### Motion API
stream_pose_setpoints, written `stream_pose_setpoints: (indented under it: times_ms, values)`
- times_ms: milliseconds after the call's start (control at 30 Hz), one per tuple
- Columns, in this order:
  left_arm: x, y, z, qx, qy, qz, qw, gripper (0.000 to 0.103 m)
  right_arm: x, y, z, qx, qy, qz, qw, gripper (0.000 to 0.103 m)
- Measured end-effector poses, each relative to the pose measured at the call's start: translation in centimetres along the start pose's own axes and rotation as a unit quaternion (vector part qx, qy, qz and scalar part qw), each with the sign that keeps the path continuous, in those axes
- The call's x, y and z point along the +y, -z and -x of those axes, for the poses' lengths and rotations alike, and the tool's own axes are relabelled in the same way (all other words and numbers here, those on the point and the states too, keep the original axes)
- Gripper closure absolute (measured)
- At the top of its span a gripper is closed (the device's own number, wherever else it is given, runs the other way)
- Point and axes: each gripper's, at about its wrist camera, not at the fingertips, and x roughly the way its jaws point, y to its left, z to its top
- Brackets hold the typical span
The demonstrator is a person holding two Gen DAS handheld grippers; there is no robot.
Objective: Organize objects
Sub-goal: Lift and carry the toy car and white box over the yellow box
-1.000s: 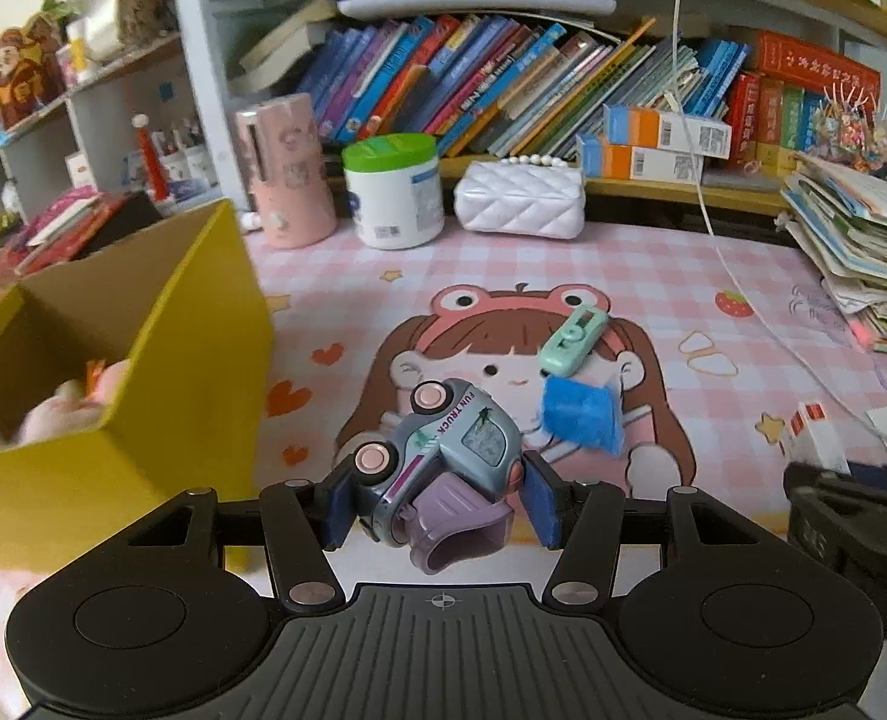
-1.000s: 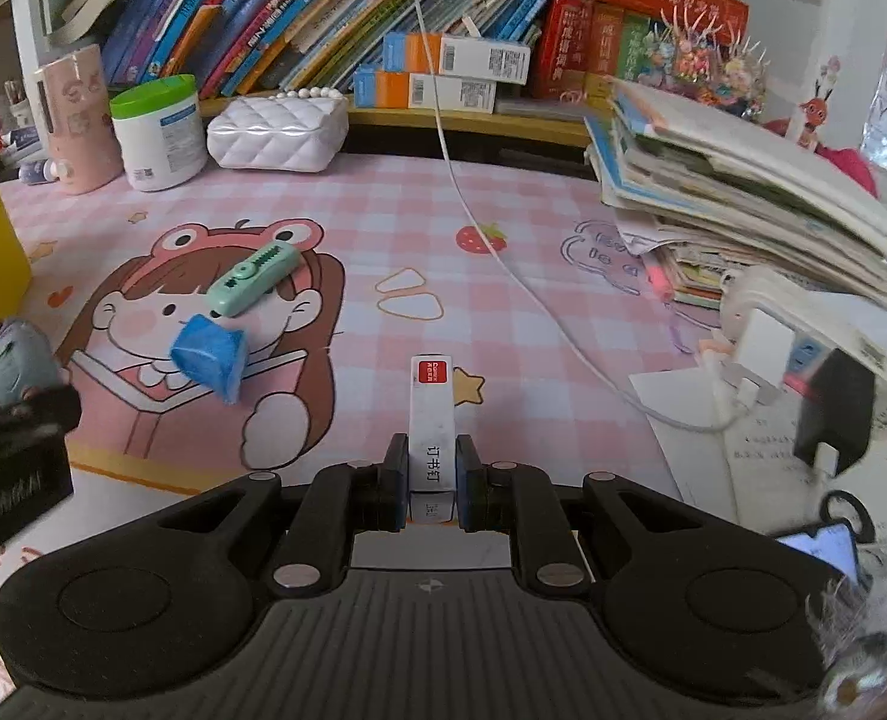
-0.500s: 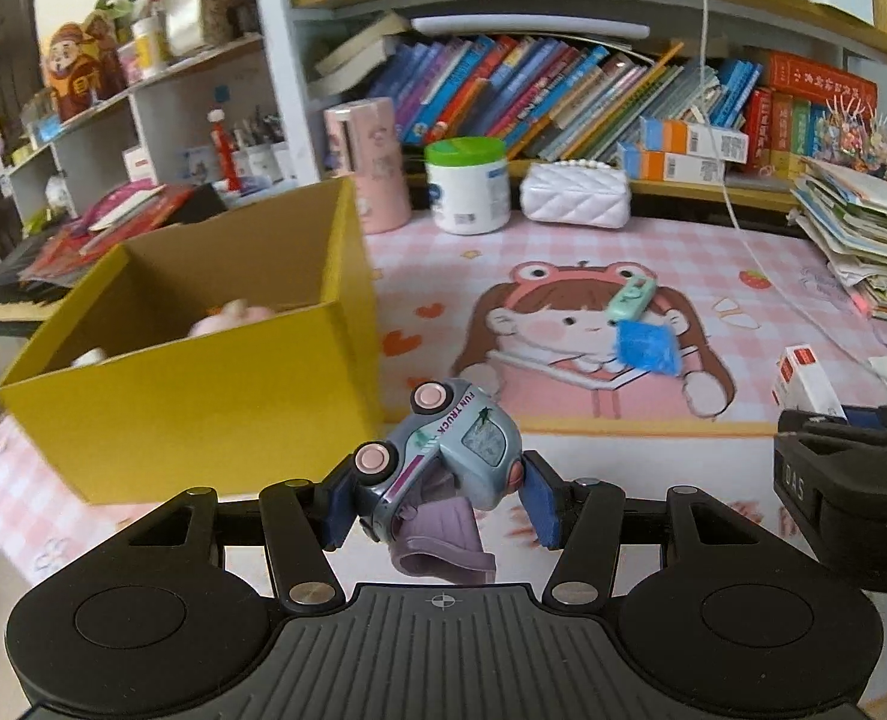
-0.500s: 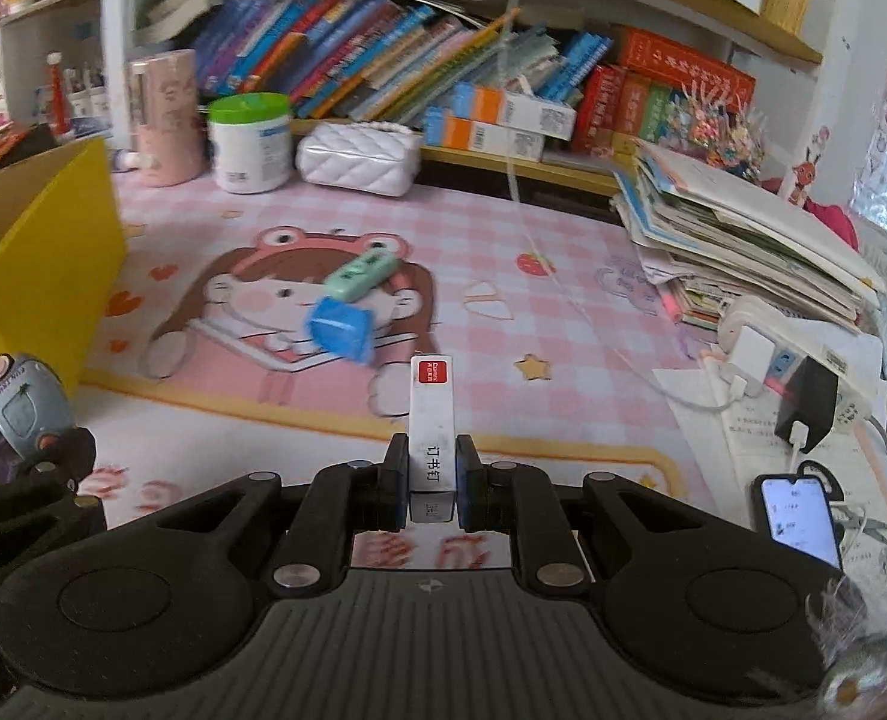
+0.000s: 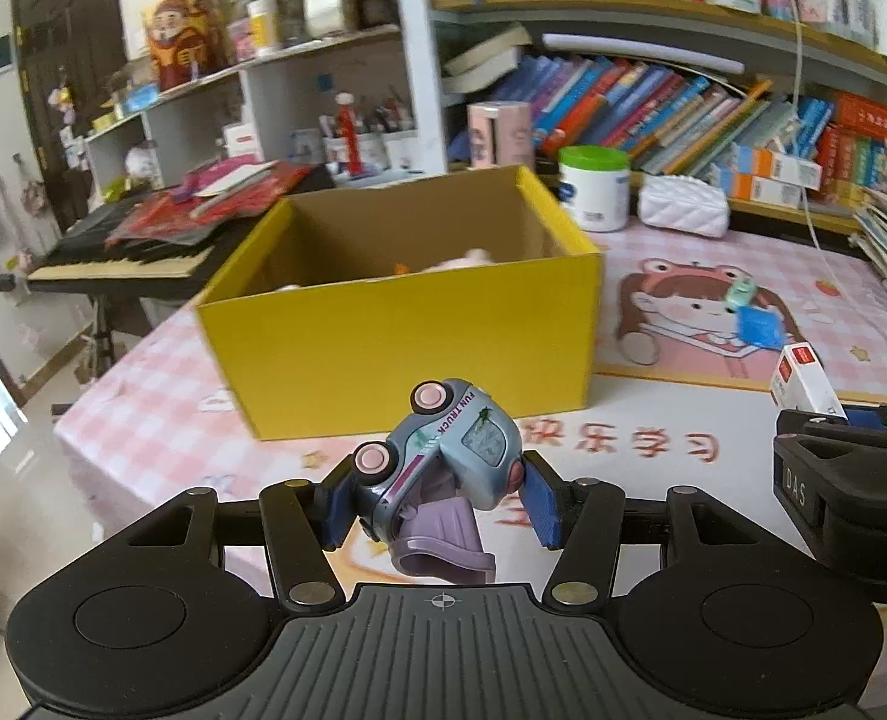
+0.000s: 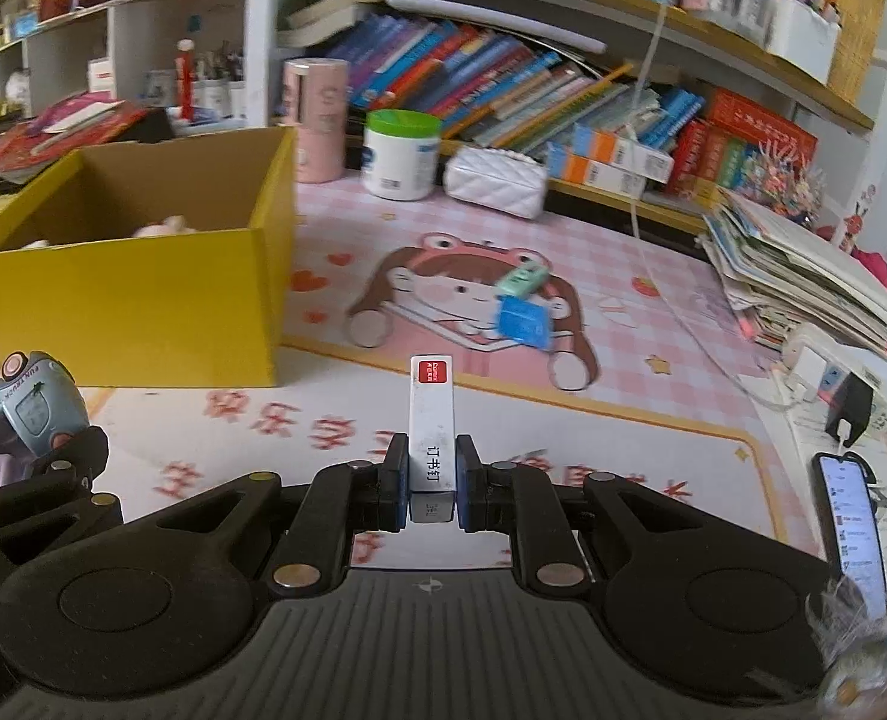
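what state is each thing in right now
left claw: shut on toy truck
toy truck: held, tilted, off the mat
right claw: shut on staple box
staple box: held
yellow box: open, toys inside
blue packet: lying on mat

this is a child's room or study corner in a home. a pink checked desk mat with a cartoon frog-hat girl (image 6: 461,294) lies below wooden shelves packed with colourful children's books (image 6: 473,78). a black electronic keyboard with white keys (image 5: 119,258) stands beside the desk.
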Motion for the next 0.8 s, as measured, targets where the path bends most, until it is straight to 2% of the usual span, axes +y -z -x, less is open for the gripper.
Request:
stream_pose_setpoints:
  times_ms: [500,800]
  values:
    - [7.0,1.8,2.5,-0.023,-0.02,0.005,0.9995,0.049,6.7,1.4,3.7,-0.015,-0.03,0.003,0.999,0.089]
    - [9.5,2.4,3.2,-0.028,-0.019,0.008,0.9994,0.049,9.6,1.9,5.1,-0.019,-0.039,0.007,0.999,0.089]
